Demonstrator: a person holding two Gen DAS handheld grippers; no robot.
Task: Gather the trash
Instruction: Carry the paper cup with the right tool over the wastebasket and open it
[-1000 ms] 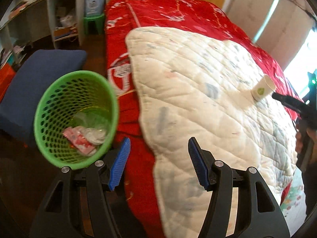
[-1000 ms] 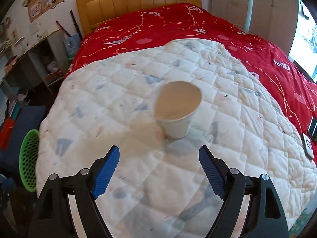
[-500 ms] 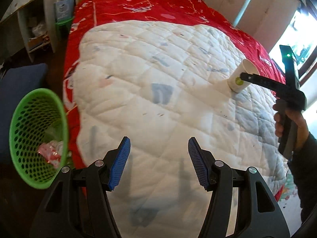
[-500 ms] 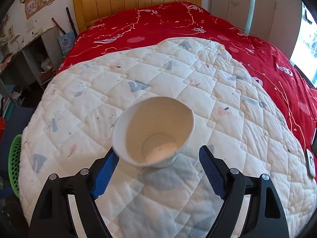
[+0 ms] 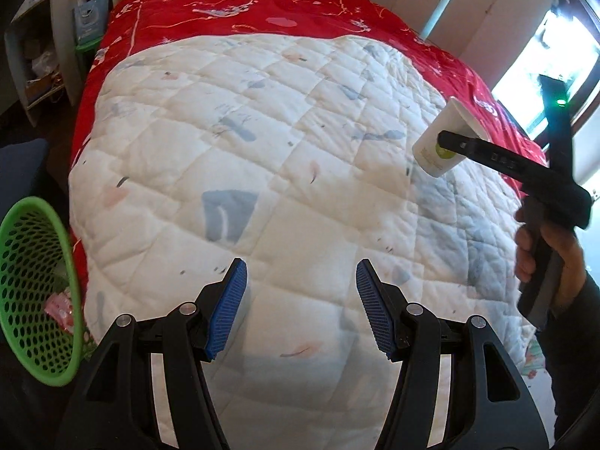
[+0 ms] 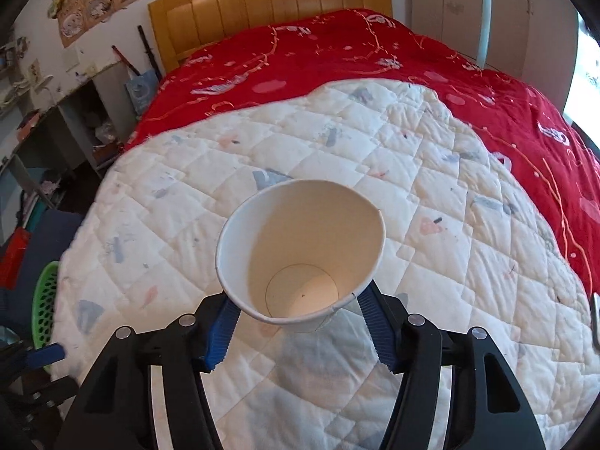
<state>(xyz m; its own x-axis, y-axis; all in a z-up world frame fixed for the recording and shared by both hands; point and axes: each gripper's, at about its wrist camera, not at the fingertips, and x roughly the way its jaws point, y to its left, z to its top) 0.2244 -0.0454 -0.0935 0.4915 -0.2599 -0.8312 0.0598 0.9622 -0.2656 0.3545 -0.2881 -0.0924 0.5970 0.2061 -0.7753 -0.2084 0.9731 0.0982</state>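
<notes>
- Paper cup: white, empty, tan inside with a round base showing. Rim is dented slightly on the upper right. A green round logo is showing on its side in the left wrist view.
- Cup is sitting between the blue pads of the right gripper, mouth tilting toward the right wrist camera. It is hanging above the white quilt, casting a shadow on it.
- Right gripper is pinching the cup low on its body; both pads are touching the cup wall.
- In the left wrist view the right gripper's black finger is lying across the cup, and the right hand is wrapping the handle, which is angling up toward the cup. A green LED is glowing on the unit.
- Left gripper is spread wide, holding nothing, hovering over the near part of the quilt.
- Green mesh basket is sitting off the left edge of the bed, tilted in view, with pink wrapper trash inside. It is well apart from the cup.
- Red bedspread is covering the far end of the bed, under the quilt.
</notes>
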